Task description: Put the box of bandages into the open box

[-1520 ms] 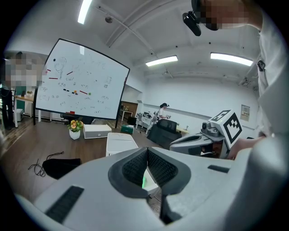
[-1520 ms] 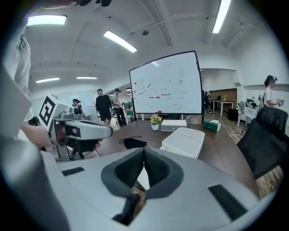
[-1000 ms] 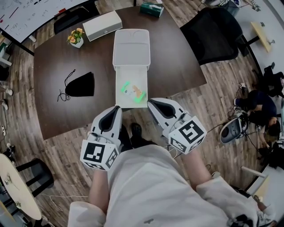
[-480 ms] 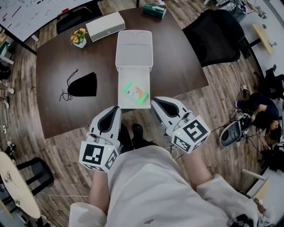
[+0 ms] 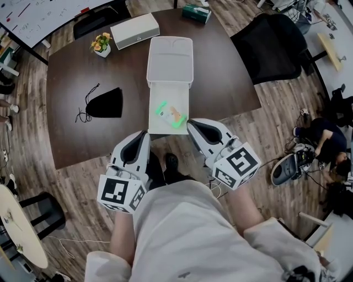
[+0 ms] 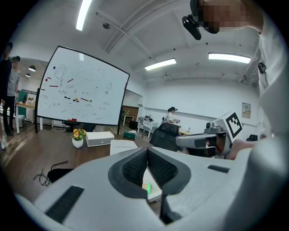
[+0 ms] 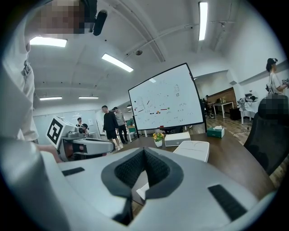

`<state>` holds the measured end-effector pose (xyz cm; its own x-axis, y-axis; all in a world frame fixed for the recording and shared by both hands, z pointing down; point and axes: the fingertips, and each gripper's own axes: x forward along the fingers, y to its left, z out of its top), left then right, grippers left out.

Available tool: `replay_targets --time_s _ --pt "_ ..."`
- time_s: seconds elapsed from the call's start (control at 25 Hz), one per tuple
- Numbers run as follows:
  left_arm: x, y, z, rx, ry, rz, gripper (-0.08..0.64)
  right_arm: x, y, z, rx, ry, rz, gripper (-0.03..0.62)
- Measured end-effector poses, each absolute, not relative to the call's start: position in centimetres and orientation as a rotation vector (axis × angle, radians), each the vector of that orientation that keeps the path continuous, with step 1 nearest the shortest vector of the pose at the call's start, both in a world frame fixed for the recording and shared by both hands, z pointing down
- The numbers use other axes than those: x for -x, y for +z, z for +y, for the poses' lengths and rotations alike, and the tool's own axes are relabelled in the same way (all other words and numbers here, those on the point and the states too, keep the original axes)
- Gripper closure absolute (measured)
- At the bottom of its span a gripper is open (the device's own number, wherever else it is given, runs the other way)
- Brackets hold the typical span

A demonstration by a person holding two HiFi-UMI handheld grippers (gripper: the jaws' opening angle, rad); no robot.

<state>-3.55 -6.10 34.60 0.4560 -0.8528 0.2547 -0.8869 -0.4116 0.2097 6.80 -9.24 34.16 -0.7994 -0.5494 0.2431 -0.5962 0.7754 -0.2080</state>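
The open white box (image 5: 155, 125) lies on the dark table, its lid (image 5: 169, 58) flipped away from me. Inside its near half lies the green and white box of bandages (image 5: 169, 114). Both grippers hang just off the table's near edge, apart from the box. My left gripper (image 5: 144, 134) is shut and holds nothing, a little left of the box's near corner. My right gripper (image 5: 190, 125) is shut and empty at its near right corner. In the left gripper view the shut jaws (image 6: 146, 155) hide most of the box; a green corner of the bandage box (image 6: 146, 187) shows below them.
A black drawstring pouch (image 5: 105, 103) lies at the table's left. A small flower pot (image 5: 100, 44), a long white case (image 5: 134, 31) and a green tissue box (image 5: 196, 13) stand along the far edge. A black office chair (image 5: 270, 44) stands right. People stand by the whiteboard (image 7: 165, 104).
The head view has drifted slightly, so the table sits a little further right in the frame. Grippers and bandage box keep their places relative to each other.
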Motion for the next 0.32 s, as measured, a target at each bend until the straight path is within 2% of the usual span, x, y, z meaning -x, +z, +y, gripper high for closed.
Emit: replay_targets --time_s 0.32 --pt "3.73 34.61 -6.05 -2.399 0.150 -1.479 0.555 -6.67 34.34 -9.37 -0.924 0.396 -2.774 0.589"
